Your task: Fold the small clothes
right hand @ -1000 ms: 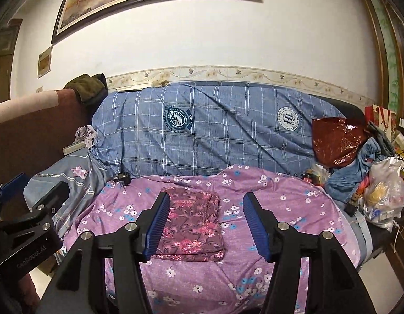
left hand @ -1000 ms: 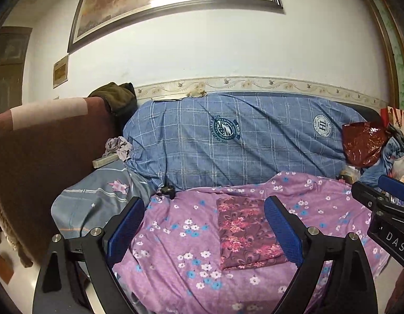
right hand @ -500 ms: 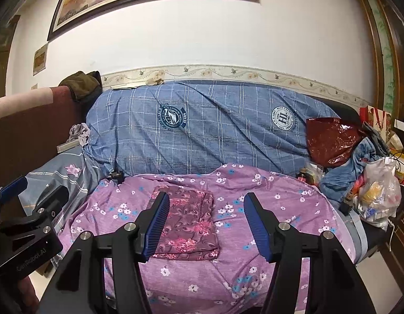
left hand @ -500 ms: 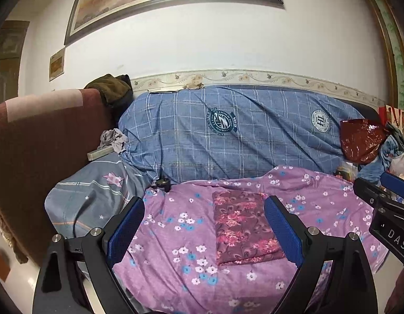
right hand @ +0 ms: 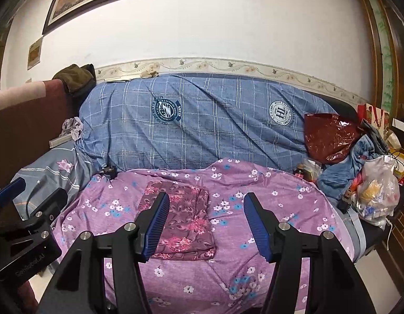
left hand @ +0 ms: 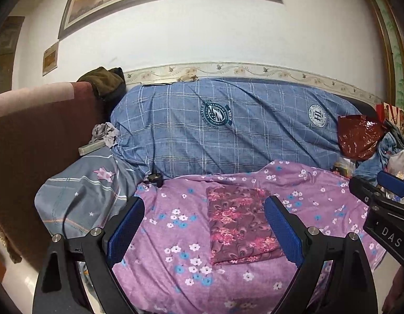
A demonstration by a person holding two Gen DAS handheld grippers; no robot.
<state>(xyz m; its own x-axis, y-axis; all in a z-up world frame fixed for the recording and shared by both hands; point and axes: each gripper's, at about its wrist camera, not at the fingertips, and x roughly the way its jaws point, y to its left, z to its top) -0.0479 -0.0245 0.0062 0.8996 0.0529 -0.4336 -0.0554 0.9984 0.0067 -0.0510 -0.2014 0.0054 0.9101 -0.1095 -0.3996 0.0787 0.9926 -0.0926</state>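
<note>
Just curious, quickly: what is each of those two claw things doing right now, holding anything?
Left gripper: open, holding nothing, above the folded maroon cloth.
Right gripper: open, holding nothing.

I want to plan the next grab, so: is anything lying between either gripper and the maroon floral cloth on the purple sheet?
Nothing visible is in the way. The maroon floral cloth lies flat and alone on the purple flowered sheet. The left gripper and right gripper hang open before it, with only bare sheet between.
</note>
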